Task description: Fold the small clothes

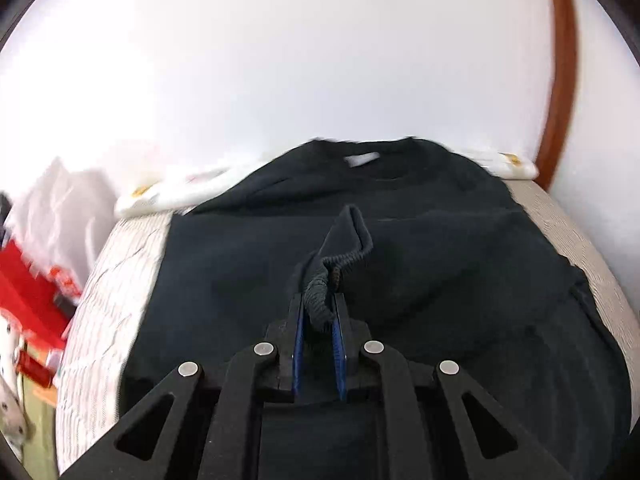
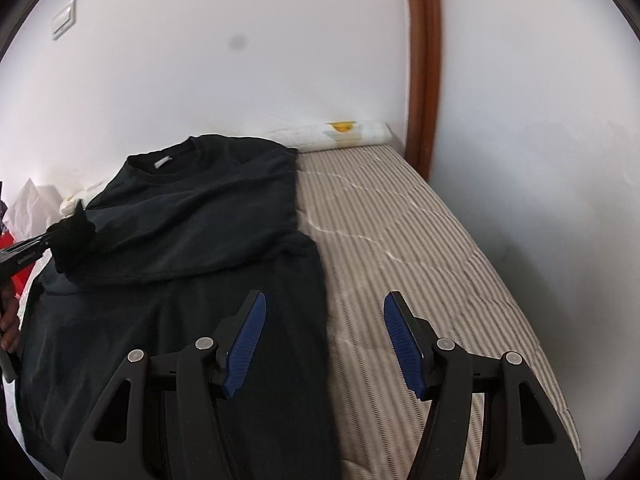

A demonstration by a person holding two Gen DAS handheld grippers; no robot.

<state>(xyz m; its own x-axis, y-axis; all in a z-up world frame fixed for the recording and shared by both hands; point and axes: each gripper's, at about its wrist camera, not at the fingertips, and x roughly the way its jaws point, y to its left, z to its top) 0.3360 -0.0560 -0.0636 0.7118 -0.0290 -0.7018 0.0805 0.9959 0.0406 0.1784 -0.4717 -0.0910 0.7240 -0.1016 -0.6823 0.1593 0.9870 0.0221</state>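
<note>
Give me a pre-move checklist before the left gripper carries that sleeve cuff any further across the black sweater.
1. Left gripper clamped on the sleeve cuff: ok, ribbed edge sits between the pads.
2. Right gripper free: ok, jaws wide apart, holding nothing.
3. Black sweater flat on the striped mattress: ok, right side already folded in.
4. Collar undisturbed: ok.
5. Cuff held through both fabric layers: cannot tell.
6. Left side of the sweater free of the clutter beside the bed: cannot tell.
</note>
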